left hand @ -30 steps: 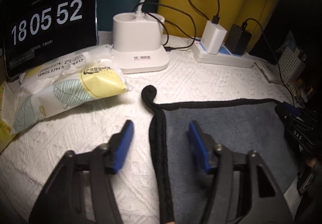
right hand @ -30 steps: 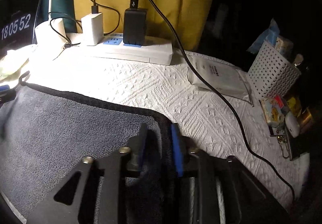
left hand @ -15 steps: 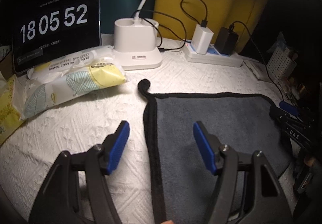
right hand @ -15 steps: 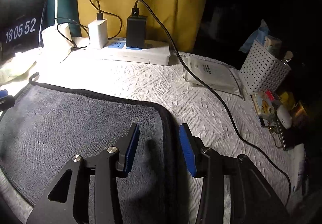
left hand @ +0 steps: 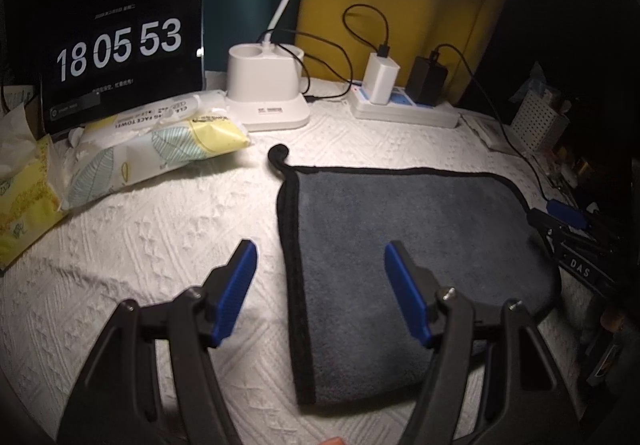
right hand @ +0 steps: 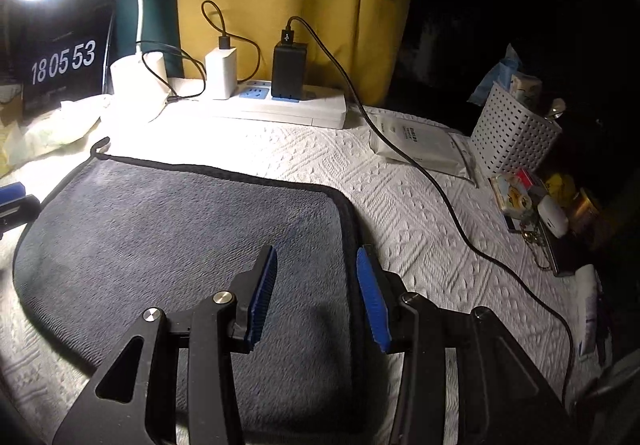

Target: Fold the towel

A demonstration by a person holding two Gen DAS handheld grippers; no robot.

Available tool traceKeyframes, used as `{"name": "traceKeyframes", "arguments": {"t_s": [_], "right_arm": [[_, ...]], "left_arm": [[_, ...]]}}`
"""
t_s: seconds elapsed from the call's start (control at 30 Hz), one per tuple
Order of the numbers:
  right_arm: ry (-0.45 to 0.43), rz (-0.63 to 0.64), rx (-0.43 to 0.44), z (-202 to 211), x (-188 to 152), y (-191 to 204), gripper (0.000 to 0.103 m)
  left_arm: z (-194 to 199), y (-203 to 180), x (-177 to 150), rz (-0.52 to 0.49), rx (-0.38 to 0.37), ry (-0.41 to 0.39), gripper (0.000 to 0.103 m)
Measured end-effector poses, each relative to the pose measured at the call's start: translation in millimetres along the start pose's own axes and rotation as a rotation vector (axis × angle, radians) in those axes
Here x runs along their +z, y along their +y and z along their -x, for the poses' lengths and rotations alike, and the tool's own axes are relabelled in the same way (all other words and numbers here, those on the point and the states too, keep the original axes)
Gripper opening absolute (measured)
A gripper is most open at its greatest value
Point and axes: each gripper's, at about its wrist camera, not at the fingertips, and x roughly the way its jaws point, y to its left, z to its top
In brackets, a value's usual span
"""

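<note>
Lying flat on the white embossed table cover (left hand: 168, 229) is a dark grey towel (left hand: 408, 229) with black edging, its hanging loop (left hand: 279, 155) curled at the far left corner. The left gripper (left hand: 321, 289) hangs above the towel's left edge with its blue-padded jaws spread wide, one pad over bare cover and the other over the cloth, holding nothing. The right gripper (right hand: 317, 295) sits over the towel's right edge, its jaws parted to either side of the black hem and empty. Behind the towel stand a white lamp base (left hand: 266, 93), a power strip (left hand: 404, 111) carrying a white charger (left hand: 382, 79) and a black charger (left hand: 427, 80), and a tablet (left hand: 120, 49) showing 18 05 53. A pack of face towels (left hand: 160, 149) rests to the towel's left. To the right are a white perforated basket (right hand: 514, 135) and a flat white packet (right hand: 420, 143), with a black cable (right hand: 452, 205) trailing across the cover
</note>
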Motion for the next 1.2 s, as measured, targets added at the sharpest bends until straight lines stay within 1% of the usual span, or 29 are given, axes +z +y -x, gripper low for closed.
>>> {"name": "traceKeyframes", "arguments": {"t_s": [0.57,0.7,1.03,1.2], "right_arm": [[-0.011,-0.001,0.002,35,-27,8,0.044],[-0.013,-0.002,0.003,35,-27,8,0.044],[-0.025,-0.002,0.005,60,-48,14,0.044],[-0.027,-0.003,0.010,66,-52,16,0.044]], "left_arm": [[34,-7,-26,0.010,-0.027,-0.014,0.068],[41,-8,-32,0.008,-0.031,-0.018,0.068],[55,-10,-47,0.007,-0.036,-0.025,0.068],[63,-12,-57,0.005,-0.039,-0.027,0.068]]}}
